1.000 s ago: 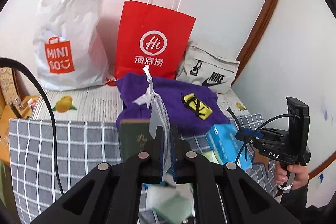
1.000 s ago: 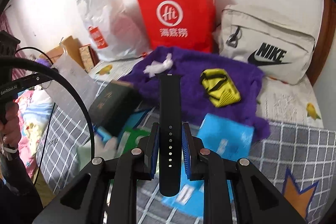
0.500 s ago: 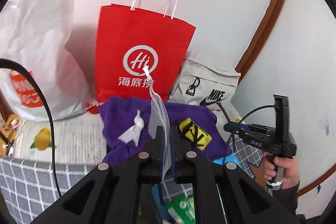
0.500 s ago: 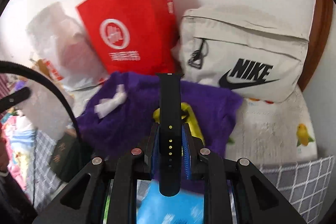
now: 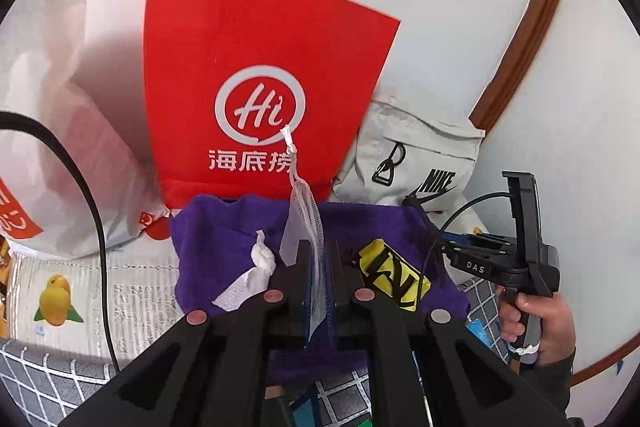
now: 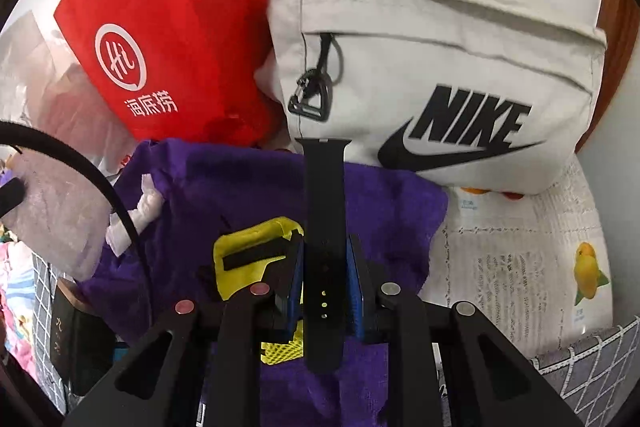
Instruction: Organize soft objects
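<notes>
My left gripper (image 5: 319,259) is shut on a white mesh drawstring pouch (image 5: 304,223) that sticks up between its fingers, in front of the red paper bag (image 5: 260,87). My right gripper (image 6: 323,259) is shut on a black watch strap (image 6: 324,211), held upright above the purple towel (image 6: 240,187) and close to the beige Nike bag (image 6: 440,67). On the towel lie a yellow pouch (image 6: 252,251) and a knotted white cloth (image 6: 140,211). The right gripper's handle and hand show in the left wrist view (image 5: 524,267).
A white Miniso plastic bag (image 5: 48,147) stands left of the red bag against the wall. A fruit-print mat (image 6: 520,267) and grey checked bedding (image 5: 48,379) lie beneath. A dark box (image 6: 76,339) and blue packets sit at the bed's near side. A brown wooden trim (image 5: 520,39) runs up the right wall.
Both grippers have moved forward toward the bags at the wall, each keeping its hold; the red bag and Nike bag now look much larger.
</notes>
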`<state>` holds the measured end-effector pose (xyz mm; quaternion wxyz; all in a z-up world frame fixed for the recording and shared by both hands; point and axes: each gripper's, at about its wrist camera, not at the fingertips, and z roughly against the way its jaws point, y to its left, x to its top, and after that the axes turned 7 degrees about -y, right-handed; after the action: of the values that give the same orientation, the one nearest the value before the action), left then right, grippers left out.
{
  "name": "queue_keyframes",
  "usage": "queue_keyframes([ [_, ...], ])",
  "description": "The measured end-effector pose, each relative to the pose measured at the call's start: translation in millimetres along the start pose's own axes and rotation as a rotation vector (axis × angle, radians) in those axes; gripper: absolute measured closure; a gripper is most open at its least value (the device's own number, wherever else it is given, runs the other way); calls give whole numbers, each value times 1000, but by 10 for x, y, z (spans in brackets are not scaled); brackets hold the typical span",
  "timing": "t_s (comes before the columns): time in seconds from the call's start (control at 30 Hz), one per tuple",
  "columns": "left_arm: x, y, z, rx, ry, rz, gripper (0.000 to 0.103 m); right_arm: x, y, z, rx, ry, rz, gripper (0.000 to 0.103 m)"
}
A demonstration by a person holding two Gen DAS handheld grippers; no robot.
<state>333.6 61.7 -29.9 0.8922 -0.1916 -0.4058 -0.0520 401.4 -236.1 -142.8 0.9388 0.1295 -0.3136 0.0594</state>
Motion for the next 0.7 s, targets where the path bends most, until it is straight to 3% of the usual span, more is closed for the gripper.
queue_keyframes([
  [0.2, -56, -8, -174, -7, 43, 13, 97, -8, -133, -35, 9, 13, -19, 83],
  [0.7, -76, -124, -216, -48, 49, 16, 97, -64, -147, -193, 23, 70, 1, 83],
])
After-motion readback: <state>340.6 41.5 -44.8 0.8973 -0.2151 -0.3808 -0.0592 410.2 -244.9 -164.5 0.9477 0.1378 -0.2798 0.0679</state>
